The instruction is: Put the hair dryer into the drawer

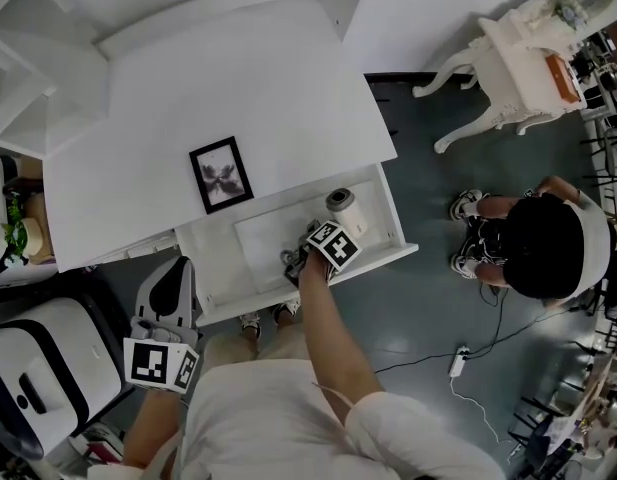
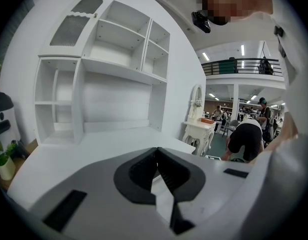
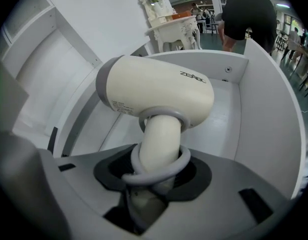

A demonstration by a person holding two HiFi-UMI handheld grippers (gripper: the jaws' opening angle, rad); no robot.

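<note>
Holding the hair dryer (image 3: 158, 91) by its handle, the right gripper (image 3: 158, 166) had its jaws about half open and clamped on that handle, with the grey cord (image 3: 144, 173) looped round it just above the pads. The grip on the handle left the cream barrel free ahead of the jaws, likely so the body could go down first. In the right gripper view the barrel lay crosswise, with the white drawer (image 3: 266, 114) walls around and behind it. So the dryer sat inside the drawer opening. Contact with the floor could not be told.

In the head view the right gripper (image 1: 306, 260) was at frame centre, pointing steeply down into the open drawer (image 1: 263, 253). The hair dryer (image 1: 342, 206) showed just above and right of it, at the drawer's right end. The drawer stood pulled out from the white desk (image 1: 218, 98), which made room for the drop. A framed picture (image 1: 221, 174) stood on the desk top, well clear.

The left gripper (image 1: 176, 274) was at lower left of the head view, apart from the drawer and holding nothing. In its own view the left gripper (image 2: 156, 151) had its pads together at the tips with nothing between them, aimed across the desk at the shelf unit (image 2: 109, 69). It seemed parked out of the way, since one hand was enough for this.

Judged step: placing, nearly done, with only the release left.
</note>
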